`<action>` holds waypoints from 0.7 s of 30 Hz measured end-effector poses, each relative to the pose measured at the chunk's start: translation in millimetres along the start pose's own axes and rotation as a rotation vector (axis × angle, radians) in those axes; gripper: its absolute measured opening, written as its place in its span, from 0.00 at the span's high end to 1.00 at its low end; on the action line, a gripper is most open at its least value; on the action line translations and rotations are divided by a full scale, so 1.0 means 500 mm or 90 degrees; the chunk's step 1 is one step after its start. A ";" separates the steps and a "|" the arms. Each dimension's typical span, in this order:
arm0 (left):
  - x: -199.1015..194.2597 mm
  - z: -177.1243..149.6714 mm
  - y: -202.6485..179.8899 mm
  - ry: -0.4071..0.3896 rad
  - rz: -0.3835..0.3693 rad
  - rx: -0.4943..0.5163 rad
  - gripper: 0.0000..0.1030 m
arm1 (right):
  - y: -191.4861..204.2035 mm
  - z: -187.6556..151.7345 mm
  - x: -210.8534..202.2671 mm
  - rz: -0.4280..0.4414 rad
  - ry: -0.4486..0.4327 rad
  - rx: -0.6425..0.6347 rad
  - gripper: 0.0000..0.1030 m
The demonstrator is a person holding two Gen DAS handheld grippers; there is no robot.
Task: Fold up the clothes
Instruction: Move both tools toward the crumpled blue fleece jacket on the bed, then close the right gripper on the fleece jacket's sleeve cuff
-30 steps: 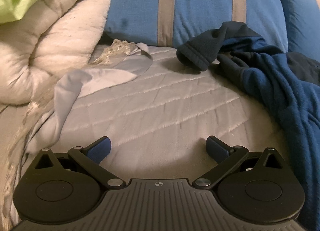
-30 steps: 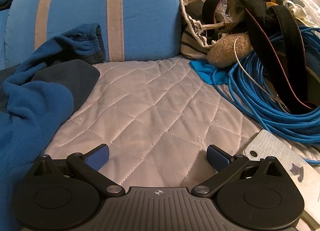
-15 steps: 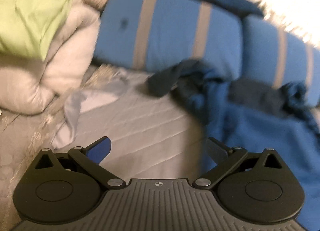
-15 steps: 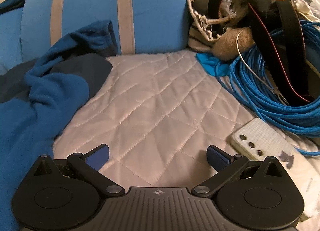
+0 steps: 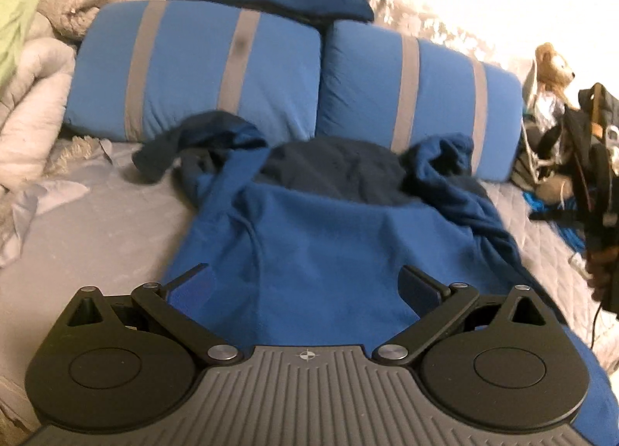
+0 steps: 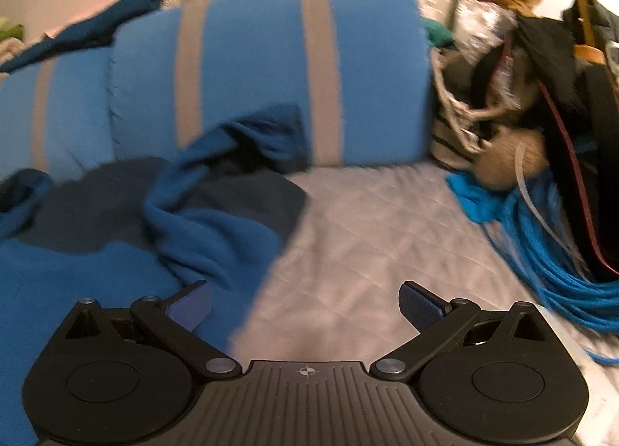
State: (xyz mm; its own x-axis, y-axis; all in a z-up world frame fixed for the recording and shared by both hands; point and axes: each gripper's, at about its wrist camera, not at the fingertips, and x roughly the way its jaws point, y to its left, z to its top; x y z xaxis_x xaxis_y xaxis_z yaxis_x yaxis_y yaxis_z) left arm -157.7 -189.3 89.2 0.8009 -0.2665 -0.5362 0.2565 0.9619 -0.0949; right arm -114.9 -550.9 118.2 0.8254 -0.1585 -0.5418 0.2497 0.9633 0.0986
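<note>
L wrist view, left to right: lime-green cloth (image 5: 19, 1) and a bunched cream quilted blanket (image 5: 35, 98) at the far left edge. Next, two blue pillows w/ grey stripes (image 5: 201, 67) stand side by side at the head of the bed, a dark navy garment (image 5: 271, 1) draped over their tops. In front of them the blue fleece top w/ dark navy shoulder panel (image 5: 321, 245) lies spread on the grey quilted bedspread (image 5: 77, 237), collar end toward the pillows, sleeves crumpled at both sides. Left gripper (image 5: 305, 287) hovers above the fleece's lower part, blue-padded fingers spread wide, nothing between them. Far right: brown teddy bear (image 5: 553, 63) and a pile of black straps and bags (image 5: 592, 175).

R wrist view: fleece at left, its bunched sleeve (image 6: 216, 221) near the left finger. Right gripper (image 6: 305, 301) released, fingers wide apart over bare bedspread beside the fleece edge. Coiled bright-blue cable (image 6: 561, 272) at right; view is blurred.
</note>
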 end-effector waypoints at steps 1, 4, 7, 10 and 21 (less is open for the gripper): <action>0.007 -0.008 -0.009 0.005 0.001 0.004 0.00 | 0.011 0.005 0.002 0.013 -0.001 0.001 0.05; 0.016 -0.020 -0.022 0.016 0.010 0.013 0.00 | 0.041 0.015 0.013 0.046 -0.002 0.009 0.10; 0.026 -0.029 -0.013 0.034 0.015 0.005 0.00 | 0.068 0.022 0.033 0.064 0.000 -0.002 0.15; 0.039 -0.038 0.000 0.059 0.023 -0.019 0.00 | 0.101 0.037 0.062 0.068 0.002 -0.027 0.20; 0.058 -0.041 -0.020 0.088 0.023 -0.006 0.00 | 0.226 0.080 0.192 0.067 0.001 -0.085 0.33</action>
State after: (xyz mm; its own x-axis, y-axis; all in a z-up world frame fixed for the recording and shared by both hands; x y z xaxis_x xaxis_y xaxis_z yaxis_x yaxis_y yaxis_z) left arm -148.3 -205.3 57.4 0.7270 -0.2216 -0.6499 0.2238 0.9713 -0.0808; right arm 12.6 -465.8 110.6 0.8427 -0.0558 -0.5355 0.0933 0.9947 0.0432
